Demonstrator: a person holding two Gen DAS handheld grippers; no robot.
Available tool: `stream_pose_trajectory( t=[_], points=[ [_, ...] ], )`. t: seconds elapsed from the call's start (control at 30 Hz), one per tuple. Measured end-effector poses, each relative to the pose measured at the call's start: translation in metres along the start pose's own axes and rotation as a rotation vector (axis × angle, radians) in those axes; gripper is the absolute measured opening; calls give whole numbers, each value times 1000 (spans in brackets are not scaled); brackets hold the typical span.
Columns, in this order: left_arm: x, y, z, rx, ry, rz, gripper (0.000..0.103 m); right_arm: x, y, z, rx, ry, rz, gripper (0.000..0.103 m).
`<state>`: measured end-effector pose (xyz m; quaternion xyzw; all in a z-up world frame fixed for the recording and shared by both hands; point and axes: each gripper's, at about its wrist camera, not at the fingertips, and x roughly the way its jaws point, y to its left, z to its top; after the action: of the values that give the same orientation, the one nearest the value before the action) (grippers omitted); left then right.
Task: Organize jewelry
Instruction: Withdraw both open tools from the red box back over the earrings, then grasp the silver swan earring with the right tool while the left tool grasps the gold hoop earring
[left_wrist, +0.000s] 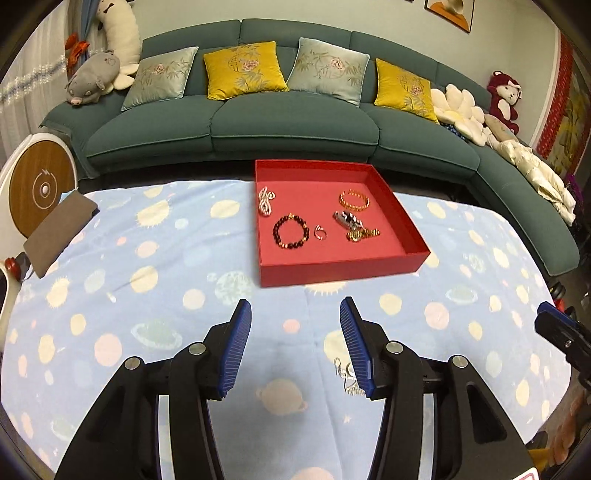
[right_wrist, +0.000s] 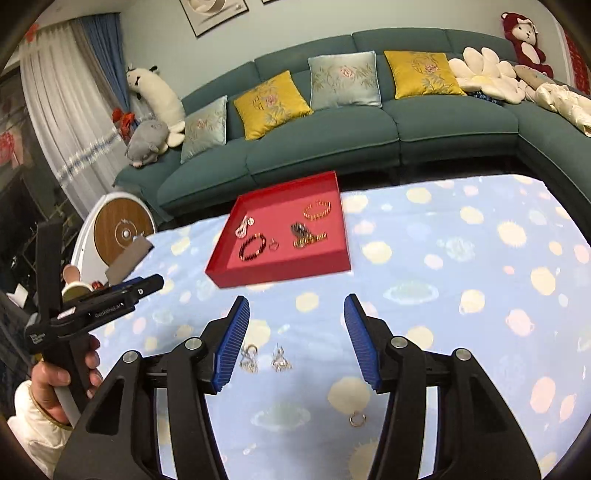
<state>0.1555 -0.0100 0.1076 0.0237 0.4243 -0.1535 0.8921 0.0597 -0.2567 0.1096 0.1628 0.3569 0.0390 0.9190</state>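
Observation:
A red tray (left_wrist: 402, 218) (right_wrist: 221, 266) stands on the blue spotted cloth. It holds a dark bead bracelet (left_wrist: 291, 232) (right_wrist: 252, 246), a pearl string (left_wrist: 266, 201), a gold bracelet (left_wrist: 354, 199) (right_wrist: 317, 209), a small ring (left_wrist: 320, 233), a watch and a gold chain (left_wrist: 360, 230). My left gripper (left_wrist: 295, 347) is open and empty above the cloth, with silver earrings (left_wrist: 347, 376) by its right finger. My right gripper (right_wrist: 297, 343) is open and empty above two silver earrings (right_wrist: 264, 358). A small ring (right_wrist: 357, 420) lies on the cloth below it.
A green sofa (left_wrist: 295, 125) with cushions and plush toys runs behind the table. A brown pad (left_wrist: 59, 232) lies at the cloth's left edge by a round wooden-faced device (left_wrist: 40, 188). The left gripper shows at the left of the right wrist view (right_wrist: 92, 306).

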Motion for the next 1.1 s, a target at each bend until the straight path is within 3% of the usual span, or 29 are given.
stream_pose_trajectory(
  t=[0.3, 0.6, 0.8, 0.9, 1.1],
  points=[
    [18, -12, -47, 34, 79, -4, 48, 63, 25, -64, -144, 158, -62, 51],
    [40, 8, -70, 12, 152, -1, 48, 111, 35, -80, -190, 224, -76, 51],
    [42, 8, -78, 36, 168, -6, 49, 126, 41, -83, -220, 244, -78, 50],
    [41, 11, -81, 40, 173, -1, 49, 125, 42, -77, -217, 248, -71, 44],
    [36, 26, -81, 1, 161, -13, 49, 76, 4, -32, -92, 125, -74, 44]
  ],
)
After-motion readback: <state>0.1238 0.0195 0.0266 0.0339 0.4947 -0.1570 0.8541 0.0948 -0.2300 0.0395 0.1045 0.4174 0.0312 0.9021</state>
